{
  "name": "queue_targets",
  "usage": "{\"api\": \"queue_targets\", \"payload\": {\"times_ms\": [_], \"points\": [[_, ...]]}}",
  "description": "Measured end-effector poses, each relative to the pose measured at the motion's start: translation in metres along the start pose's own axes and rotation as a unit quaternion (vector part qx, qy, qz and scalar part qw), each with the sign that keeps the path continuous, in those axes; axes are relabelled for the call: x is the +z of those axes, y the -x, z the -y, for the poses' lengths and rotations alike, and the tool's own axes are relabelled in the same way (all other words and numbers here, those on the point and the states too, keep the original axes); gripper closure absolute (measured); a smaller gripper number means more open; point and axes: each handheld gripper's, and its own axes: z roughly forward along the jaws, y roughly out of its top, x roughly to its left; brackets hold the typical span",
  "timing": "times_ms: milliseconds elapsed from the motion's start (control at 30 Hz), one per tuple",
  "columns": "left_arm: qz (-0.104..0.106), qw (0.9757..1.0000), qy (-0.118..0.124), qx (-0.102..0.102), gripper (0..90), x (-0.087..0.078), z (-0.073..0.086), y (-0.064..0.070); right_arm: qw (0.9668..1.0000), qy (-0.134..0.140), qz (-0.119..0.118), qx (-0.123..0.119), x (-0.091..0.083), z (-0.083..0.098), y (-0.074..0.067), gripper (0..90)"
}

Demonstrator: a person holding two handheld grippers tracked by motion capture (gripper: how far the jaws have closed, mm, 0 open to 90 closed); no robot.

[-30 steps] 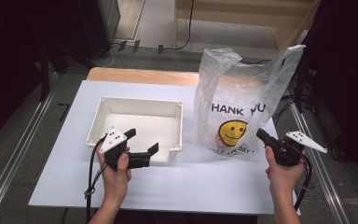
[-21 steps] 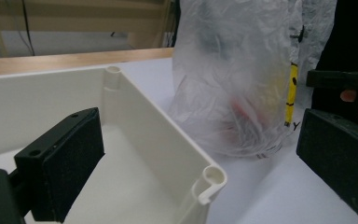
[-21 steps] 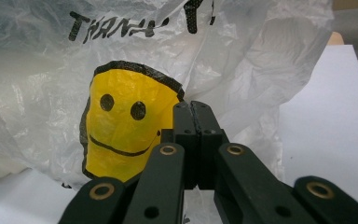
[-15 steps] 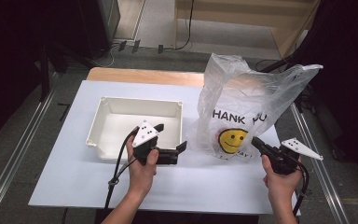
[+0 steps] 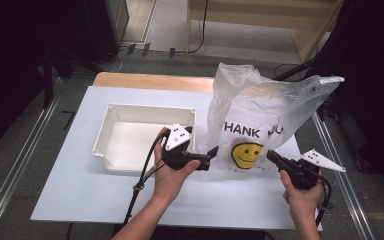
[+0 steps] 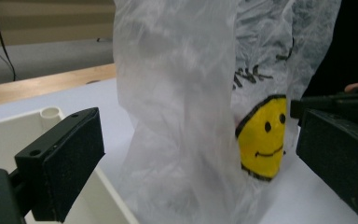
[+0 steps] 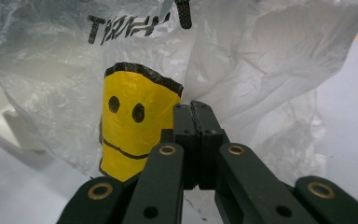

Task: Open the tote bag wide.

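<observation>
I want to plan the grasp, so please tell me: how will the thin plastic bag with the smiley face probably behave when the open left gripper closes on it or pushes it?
The plastic bag looks thin and crinkled, so it would likely crumple rather than resist. It stands loosely upright, probably light, so a push from the left gripper may slide or tip it. The glossy film may slip between the pads.

White table [image 5: 70, 200]; on it, white tray [image 5: 111, 131]; plastic bag [image 5: 260, 107], seemingly resting.
</observation>
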Motion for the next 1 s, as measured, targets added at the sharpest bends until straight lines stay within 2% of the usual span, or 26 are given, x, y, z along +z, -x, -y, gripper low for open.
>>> {"api": "queue_targets", "payload": {"times_ms": [67,133,167,200,233,333,367,400,433,467,533,600,667,700,733,800,867,933,1000], "points": [[-0.005,1.0,0.002,0.002,4.5,0.003,-0.006,0.004,0.9999,-0.009,-0.01,-0.006,0.003,0.002,-0.001,90.0],[-0.023,0.9997,-0.001,0.012,7.9,0.009,-0.015,0.006,0.9997,-0.013,-0.016,-0.013,0.007,0.003,-0.001,90.0],[-0.031,0.9995,-0.003,0.009,12.8,0.012,-0.018,0.006,0.9996,-0.016,-0.018,-0.016,0.009,0.003,-0.002,90.0],[-0.031,0.9995,-0.003,0.009,20.5,0.012,-0.018,0.006,0.9995,-0.018,-0.019,-0.019,0.01,0.002,-0.002,90.0],[-0.033,0.9994,-0.013,0.004,29.6,0.015,-0.021,0.002,0.9994,-0.016,-0.021,-0.023,0.012,0.001,-0.002,90.0],[-0.022,0.9995,-0.02,-0.003,65.7,0.016,-0.022,-0.002,0.9996,-0.012,-0.017,-0.018,0.013,-0.001,-0.003,90.0],[-0.003,0.9993,-0.036,-0.011,74.4,0.015,-0.02,-0.004,0.9998,0.0,-0.013,-0.017,0.012,-0.004,-0.004,86.3],[-0.003,0.9993,-0.036,-0.011,79.6,0.015,-0.02,-0.004,0.9998,0.0,-0.013,-0.017,0.012,-0.004,-0.004,86.3],[0.008,0.9988,-0.048,-0.008,79.6,0.016,-0.019,-0.005,0.9998,0.004,-0.009,-0.019,0.01,-0.006,-0.006,81.6],[0.011,0.9986,-0.052,-0.006,84.8,0.016,-0.017,-0.005,0.9995,0.011,0.007,-0.028,0.006,-0.008,-0.009,72.1],[0.02,0.9983,-0.053,-0.013,87.2,0.016,-0.014,-0.006,0.9989,0.02,0.025,-0.034,0.002,-0.012,-0.013,58.6],[0.029,0.9978,-0.056,-0.018,88.9,0.017,-0.011,-0.008,0.998,0.039,0.045,-0.019,-0.002,-0.02,-0.014,43.8],[0.038,0.9974,-0.059,-0.018,90.0,0.018,-0.009,-0.008,0.9958,0.054,0.074,-0.002,-0.003,-0.03,-0.014,23.9],[0.044,0.9971,-0.062,-0.013,90.0,0.018,-0.009,-0.008,0.9946,0.061,0.083,0.013,-0.004,-0.036,-0.014,19.1],[0.047,0.9969,-0.063,-0.009,90.0,0.018,-0.009,-0.008,0.9936,0.067,0.089,0.019,-0.004,-0.042,-0.014,15.4],[0.052,0.9964,-0.066,-0.007,90.0,0.019,-0.007,-0.008,0.9916,0.083,0.094,0.031,-0.006,-0.055,-0.016,15.4],[0.058,0.996,-0.068,-0.006,90.0,0.02,-0.005,-0.008,0.9907,0.102,0.081,0.037,-0.008,-0.067,-0.02,15.0],[0.064,0.9952,-0.073,-0.007,90.0,0.022,0.0,-0.008,0.99,0.114,0.078,0.029,-0.007,-0.077,-0.026,13.6],[0.069,0.9946,-0.077,-0.007,90.0,0.023,0.004,-0.008,0.9893,0.114,0.087,0.028,-0.002,-0.077,-0.026,13.3]]}}
